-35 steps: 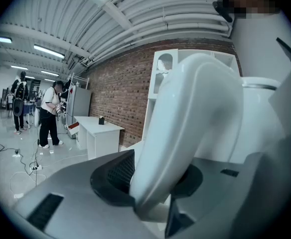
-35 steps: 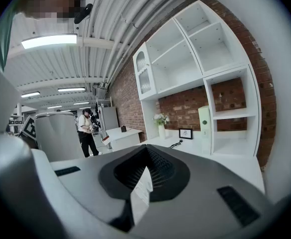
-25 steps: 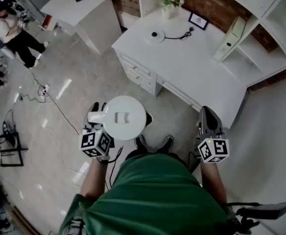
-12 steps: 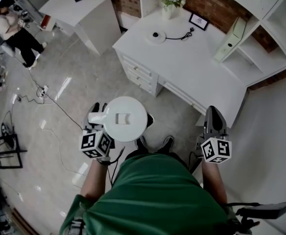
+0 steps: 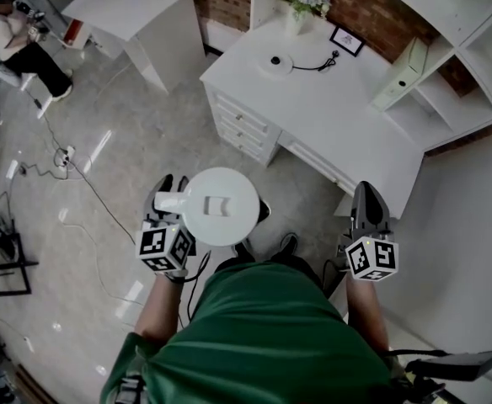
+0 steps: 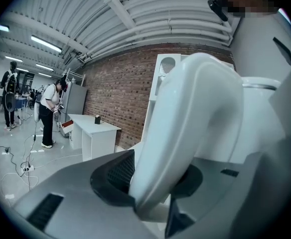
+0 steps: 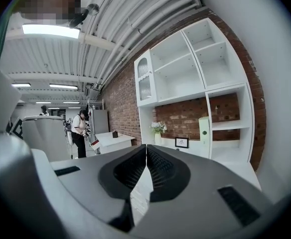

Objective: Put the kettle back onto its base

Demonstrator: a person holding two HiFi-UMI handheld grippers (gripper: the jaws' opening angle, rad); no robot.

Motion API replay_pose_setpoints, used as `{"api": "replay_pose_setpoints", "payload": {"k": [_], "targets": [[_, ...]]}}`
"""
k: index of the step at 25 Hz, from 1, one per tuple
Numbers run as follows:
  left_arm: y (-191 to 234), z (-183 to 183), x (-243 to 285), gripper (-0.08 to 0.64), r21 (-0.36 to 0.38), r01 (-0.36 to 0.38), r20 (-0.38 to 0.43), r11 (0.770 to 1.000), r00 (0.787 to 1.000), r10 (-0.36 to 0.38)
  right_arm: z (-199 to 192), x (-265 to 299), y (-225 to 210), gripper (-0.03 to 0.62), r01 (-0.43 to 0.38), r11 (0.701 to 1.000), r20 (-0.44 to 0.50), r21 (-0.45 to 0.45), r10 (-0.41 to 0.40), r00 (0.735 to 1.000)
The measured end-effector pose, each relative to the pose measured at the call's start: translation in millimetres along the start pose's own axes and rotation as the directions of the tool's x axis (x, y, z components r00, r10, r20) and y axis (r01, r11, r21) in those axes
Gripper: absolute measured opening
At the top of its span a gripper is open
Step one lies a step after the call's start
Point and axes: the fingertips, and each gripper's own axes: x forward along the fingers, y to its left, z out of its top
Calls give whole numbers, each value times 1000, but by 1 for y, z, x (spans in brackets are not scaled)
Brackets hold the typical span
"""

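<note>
Left gripper clamped on kettle handle, right gripper closed and empty, kettle slightly further right than before

Floor: pale glossy tiles, cables trailing at left.
Far wall: red brick.
Desk: white, drawers, far centre.
Shelving: white, far right.
Small table: white, far left.
Ceiling: ribbed white, strip lights.

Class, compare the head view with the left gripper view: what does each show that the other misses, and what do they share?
Head view only: the round base on the desk, and the right gripper. Left gripper view only: ceiling lights, and the pads pressing the handle. Both: the left gripper, the white kettle, the small white table.
</note>
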Motion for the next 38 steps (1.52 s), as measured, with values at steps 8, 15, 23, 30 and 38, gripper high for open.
{"api": "replay_pose_setpoints", "payload": {"k": [8, 15, 23, 30, 38], "targets": [[30, -4, -2, 152, -6, 21, -14, 1000, 1000, -21, -10, -3, 31, 23, 11, 1000, -17, -11, -11, 1000], [36, -5, 9, 152, -17, 30, -29, 999, 999, -31, -13, 3, 37, 23, 6, 1000, -44, -23, -7, 999], [27, -3, 33, 152, 10, 14, -47, 1000, 999, -14, -22, 35, 26, 23, -35, 999, -56, 10, 35, 998], [13, 21, 75, 152, 14, -37, -22, 999, 999, 37, -8, 87, -7, 22, -85, 996, -40, 28, 87, 995], [-17, 37, 147, 152, 23, -76, -10, 997, 997, 76, -2, 150, -68, 23, -101, 993, -40, 58, 104, 994]]}}
